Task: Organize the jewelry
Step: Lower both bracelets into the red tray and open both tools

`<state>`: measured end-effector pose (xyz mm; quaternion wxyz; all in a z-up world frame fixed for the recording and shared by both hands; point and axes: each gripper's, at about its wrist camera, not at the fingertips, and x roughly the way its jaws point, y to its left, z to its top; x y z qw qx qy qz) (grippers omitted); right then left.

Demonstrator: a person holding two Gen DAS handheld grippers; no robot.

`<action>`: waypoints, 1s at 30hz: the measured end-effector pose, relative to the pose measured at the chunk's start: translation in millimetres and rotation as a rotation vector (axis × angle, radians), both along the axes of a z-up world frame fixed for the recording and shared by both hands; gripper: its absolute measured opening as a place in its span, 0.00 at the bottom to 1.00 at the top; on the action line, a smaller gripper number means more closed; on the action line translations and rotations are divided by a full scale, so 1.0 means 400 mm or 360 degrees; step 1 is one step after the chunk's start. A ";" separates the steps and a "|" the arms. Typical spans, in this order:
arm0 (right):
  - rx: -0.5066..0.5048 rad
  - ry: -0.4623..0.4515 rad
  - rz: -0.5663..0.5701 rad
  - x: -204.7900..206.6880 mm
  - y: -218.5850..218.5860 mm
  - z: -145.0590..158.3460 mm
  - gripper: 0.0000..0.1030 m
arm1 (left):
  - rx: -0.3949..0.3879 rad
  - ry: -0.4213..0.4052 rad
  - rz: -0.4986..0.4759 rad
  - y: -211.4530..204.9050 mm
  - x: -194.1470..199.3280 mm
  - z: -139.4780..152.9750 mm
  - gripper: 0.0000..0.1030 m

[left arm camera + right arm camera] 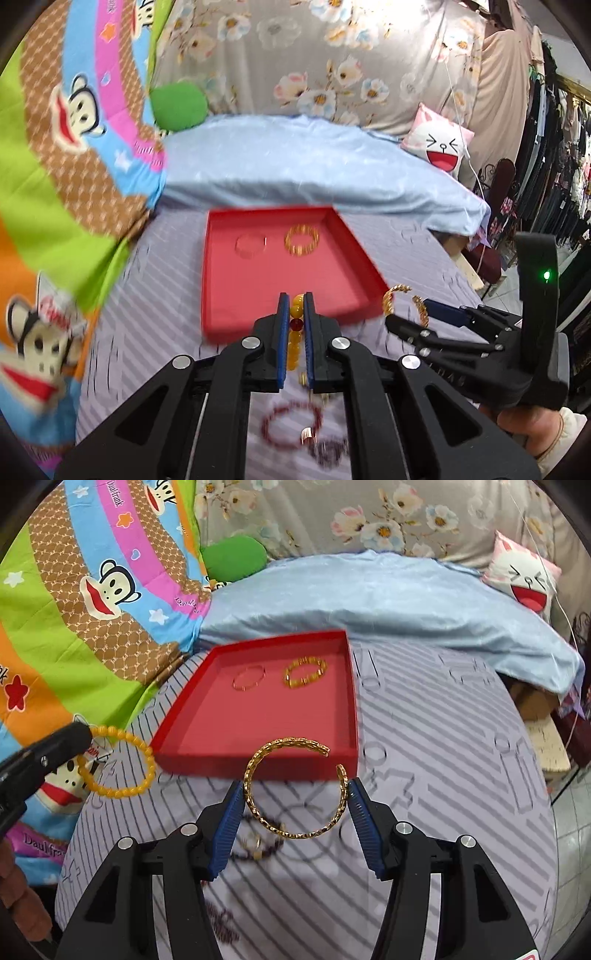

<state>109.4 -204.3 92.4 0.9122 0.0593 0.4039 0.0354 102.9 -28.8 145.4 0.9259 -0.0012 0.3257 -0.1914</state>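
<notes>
A: Pinching is seen on both sides: the yellow bead bracelet [118, 764] is clamped in the left gripper [296, 306], the open gold bangle [293, 788] is held across its width by the right gripper [295, 794].

B: Where are they carried?

A: Just short of the red tray's [258, 760] near edge. The beads are judged light and floppy; the bangle stiff, springy, easily slipped.

B: Room?

A: The tray's near half is left bare; two rings [304, 672] lie toward its far edge.
</notes>
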 end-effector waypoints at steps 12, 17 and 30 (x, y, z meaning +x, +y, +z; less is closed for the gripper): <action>-0.0037 0.0017 0.0045 0.269 -0.006 -0.021 0.53 | -0.0176 0.0138 -0.0069 -0.063 0.321 -0.040 0.07; -0.0014 0.0097 0.0076 0.355 0.015 -0.073 0.53 | -0.0225 0.0294 -0.0034 -0.053 0.413 -0.129 0.07; -0.0110 0.0217 0.0124 0.424 0.065 -0.167 0.54 | 0.0062 0.0392 0.0133 -0.027 0.494 -0.280 0.07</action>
